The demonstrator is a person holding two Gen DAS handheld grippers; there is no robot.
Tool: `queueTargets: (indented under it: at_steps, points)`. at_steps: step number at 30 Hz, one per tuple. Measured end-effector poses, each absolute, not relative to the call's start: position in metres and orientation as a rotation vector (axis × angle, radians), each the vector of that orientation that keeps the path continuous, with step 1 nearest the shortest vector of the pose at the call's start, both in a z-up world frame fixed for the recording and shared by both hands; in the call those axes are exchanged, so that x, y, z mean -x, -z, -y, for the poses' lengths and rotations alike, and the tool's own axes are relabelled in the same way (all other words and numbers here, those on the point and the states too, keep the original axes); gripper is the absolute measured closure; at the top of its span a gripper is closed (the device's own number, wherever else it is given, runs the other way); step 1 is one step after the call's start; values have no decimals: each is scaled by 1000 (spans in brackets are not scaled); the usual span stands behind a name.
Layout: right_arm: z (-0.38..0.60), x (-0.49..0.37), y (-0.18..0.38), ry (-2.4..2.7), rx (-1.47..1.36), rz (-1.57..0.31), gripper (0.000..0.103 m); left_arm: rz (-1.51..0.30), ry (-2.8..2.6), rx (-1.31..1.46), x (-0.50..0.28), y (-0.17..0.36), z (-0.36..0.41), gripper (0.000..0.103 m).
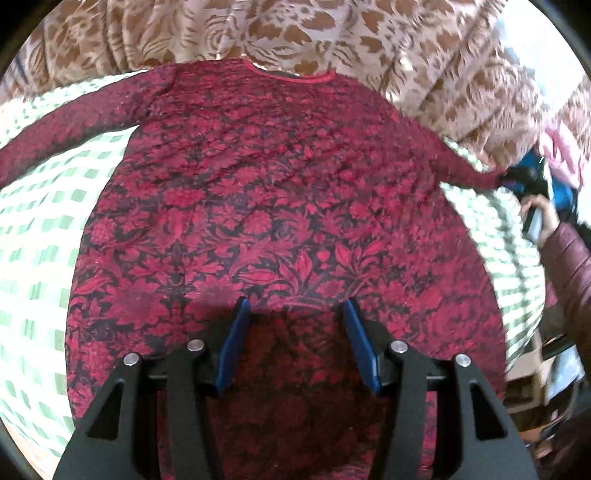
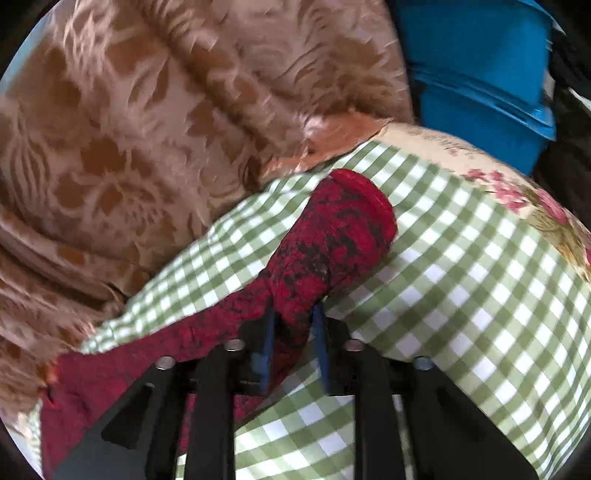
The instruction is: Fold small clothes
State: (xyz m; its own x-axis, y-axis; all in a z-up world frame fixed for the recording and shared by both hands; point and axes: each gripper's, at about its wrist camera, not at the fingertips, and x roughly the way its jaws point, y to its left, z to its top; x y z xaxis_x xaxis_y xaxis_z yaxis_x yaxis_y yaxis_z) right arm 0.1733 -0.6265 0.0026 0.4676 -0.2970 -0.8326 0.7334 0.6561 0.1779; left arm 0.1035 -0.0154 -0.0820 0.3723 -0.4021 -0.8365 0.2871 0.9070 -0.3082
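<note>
A red and black floral long-sleeved top (image 1: pixel 266 192) lies flat, collar at the far end, on a green and white checked sheet (image 1: pixel 40 229). My left gripper (image 1: pixel 295 306) is open, its blue pads hovering over the lower middle of the top. My right gripper (image 2: pixel 293 314) is shut on the top's right sleeve (image 2: pixel 332 236) just behind the cuff; the cuff sticks out past the fingertips. In the left wrist view the right gripper (image 1: pixel 517 181) shows at the end of that sleeve, with the person's hand behind it.
A brown and beige floral blanket (image 1: pixel 295 33) is bunched along the far side; it also shows in the right wrist view (image 2: pixel 129 129). A blue object (image 2: pixel 476 70) sits beyond the sheet's right edge. A cream rose-print cloth (image 2: pixel 524 192) borders the sheet.
</note>
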Motion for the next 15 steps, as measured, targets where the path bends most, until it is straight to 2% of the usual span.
queueTargets:
  at_steps: [1,2,5,7,9,15]
  points:
    - [626,-170,-4,681,-576,-861,23,-1099,441,164,-105,78,8,45]
    - [626,-166,-5,690,-576,-844,18,-1090,428,203,-108,75,-2,40]
    - [608,-157,-20,750,-508,-811,18,-1051,349,340,-121,65,-49,40]
    - [584,-153,-34,709,-510,-761,13,-1025,257,398,-132,62,-85,39]
    - [546,-159,-42,583,-511,-748,12,-997,128,440,-141,61,-125,37]
    - [389,-203,-17,106,-510,-887,11,-929,-251,638,-165,73,-271,32]
